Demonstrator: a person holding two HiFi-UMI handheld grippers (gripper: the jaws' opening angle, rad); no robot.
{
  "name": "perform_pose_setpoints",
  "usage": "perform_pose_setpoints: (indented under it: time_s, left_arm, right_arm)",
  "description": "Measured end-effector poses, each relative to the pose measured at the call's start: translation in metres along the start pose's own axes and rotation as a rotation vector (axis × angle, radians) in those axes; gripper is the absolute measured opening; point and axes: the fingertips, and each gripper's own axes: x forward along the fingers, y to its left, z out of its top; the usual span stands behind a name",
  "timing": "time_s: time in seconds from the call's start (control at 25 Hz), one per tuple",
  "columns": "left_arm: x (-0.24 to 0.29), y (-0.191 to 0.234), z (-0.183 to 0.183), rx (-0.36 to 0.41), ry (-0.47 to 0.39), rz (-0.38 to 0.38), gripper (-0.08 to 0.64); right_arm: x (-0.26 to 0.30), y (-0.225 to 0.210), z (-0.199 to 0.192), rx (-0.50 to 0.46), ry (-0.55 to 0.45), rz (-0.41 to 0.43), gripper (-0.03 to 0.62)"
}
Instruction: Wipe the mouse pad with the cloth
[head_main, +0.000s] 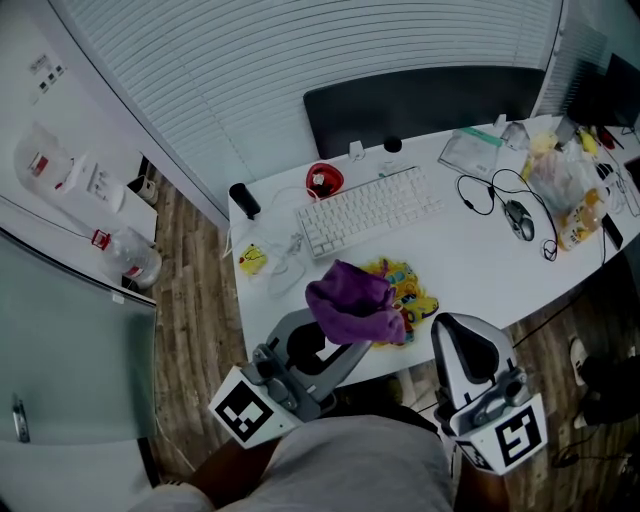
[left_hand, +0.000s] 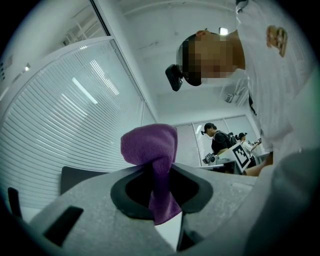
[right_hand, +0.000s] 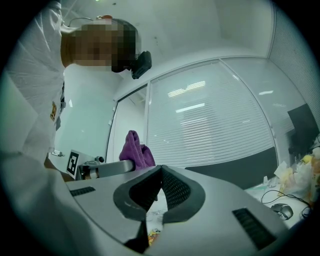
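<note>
Purple cloth (head_main: 350, 298) bunched and pinched between the left gripper (head_main: 345, 345) jaws, folds standing above the tips, tail hanging below. Cloth sits over left part of yellow patterned mouse pad (head_main: 413, 292), near front edge of white tabletop (head_main: 480, 260); contact with pad unclear. White keyboard (head_main: 370, 208) just behind pad. Right gripper (head_main: 462, 330) at front edge, right of pad, jaws closed together, nothing between them

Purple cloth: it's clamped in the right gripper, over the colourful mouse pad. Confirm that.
Not right: the left gripper clamps the purple cloth, as the left gripper view shows; the right gripper is shut on nothing. In the head view the cloth does overlap the colourful mouse pad.
</note>
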Motion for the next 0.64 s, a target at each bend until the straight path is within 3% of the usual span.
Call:
perform_pose_setpoints:
  time_s: [0.64]
  left_arm:
    - [-0.0024,-0.0034,0.009,0.007,-0.027,-0.021,0.081]
  right_arm:
    - [0.0007,0.0055,0.0071,-0.029,-0.005,-0.006,0.011]
